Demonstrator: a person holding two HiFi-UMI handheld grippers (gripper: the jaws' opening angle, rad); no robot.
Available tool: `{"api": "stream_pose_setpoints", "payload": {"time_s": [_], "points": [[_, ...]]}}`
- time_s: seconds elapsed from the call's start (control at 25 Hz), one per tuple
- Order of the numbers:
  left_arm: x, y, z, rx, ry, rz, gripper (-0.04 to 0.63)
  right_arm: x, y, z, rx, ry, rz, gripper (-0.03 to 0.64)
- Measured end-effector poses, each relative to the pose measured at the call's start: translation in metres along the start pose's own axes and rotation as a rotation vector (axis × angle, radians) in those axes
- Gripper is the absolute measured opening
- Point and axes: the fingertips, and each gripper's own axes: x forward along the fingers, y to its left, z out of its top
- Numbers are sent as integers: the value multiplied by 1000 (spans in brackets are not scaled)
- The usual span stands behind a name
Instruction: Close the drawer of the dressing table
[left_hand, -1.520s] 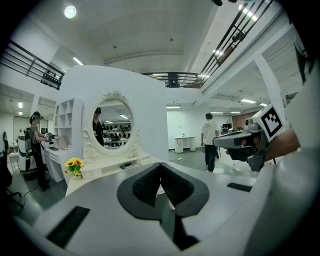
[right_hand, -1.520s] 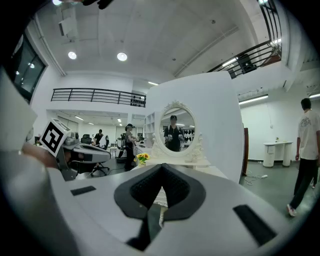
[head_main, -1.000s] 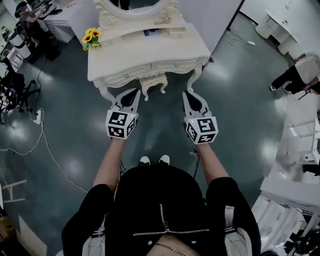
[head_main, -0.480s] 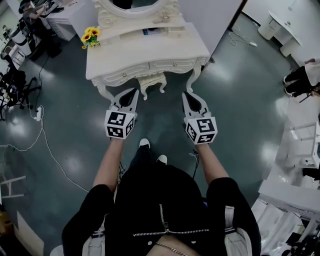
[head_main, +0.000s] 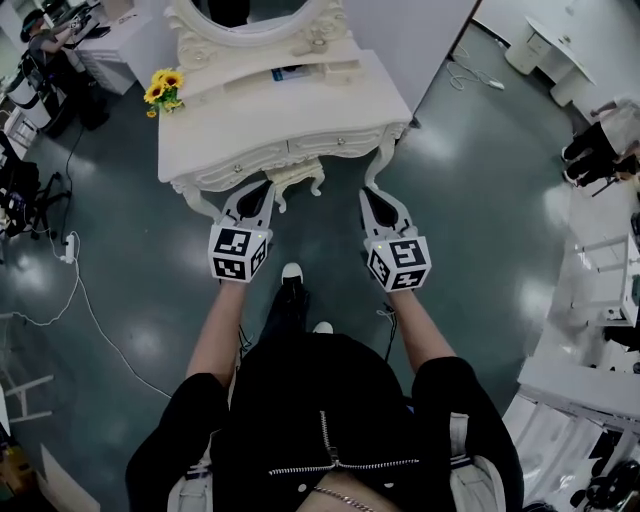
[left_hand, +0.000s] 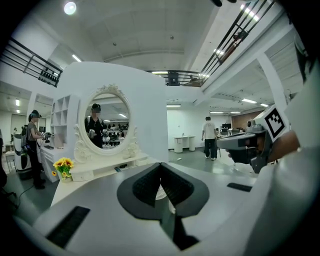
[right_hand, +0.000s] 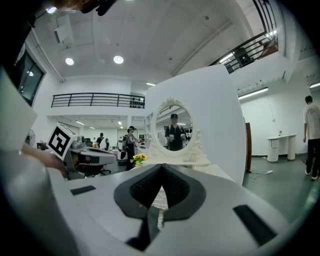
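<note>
Dressing table (head_main: 285, 115), upper centre of head view: white, glossy, carved scroll edges, curved cabriole legs, flat top with a low shelf at the back. Oval mirror (head_main: 250, 12) in an ornate white frame at the top edge. Front apron shows drawer fronts (head_main: 335, 143) with small round knobs; cannot tell if either one stands out from the apron. Matching white carved stool (head_main: 296, 177) tucked under the middle. Sunflowers (head_main: 162, 88), yellow, on the table's left corner. Floor (head_main: 470, 200) is dark green and shiny.

Left gripper (head_main: 264, 185): pale grey plastic body, black ribbed pads, jaws pressed together with nothing between. Right gripper (head_main: 369, 193): same build, jaws also pressed together, empty. Both sit just below the table's front edge in the frame, left tip under the left drawer front, right tip by the right front leg; contact unclear.

Each gripper carries a cube (head_main: 238, 253) printed with black-and-white square marker patterns.
</note>
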Motion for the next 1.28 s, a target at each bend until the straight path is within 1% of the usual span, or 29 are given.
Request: {"api": "stream_pose_setpoints", "payload": {"time_s": [0.24,0.44,0.76,1.08,1.28], "points": [[57,45,4,-13,-1,-22,21,62,-21,7,-8,17,-17,6],[104,91,17,4,-3,-56,21,124,-38,23,-10,15,-46,6],[151,164,27,12,-4,-82,21,204,-41,34,-4,25,-70,6],[183,193,25,-12,-5,-92,21,245,-58,38,-7,33,-83,6],[204,208,27,-15,-3,-76,21,274,-72,38,1,32,-75,6]]}}
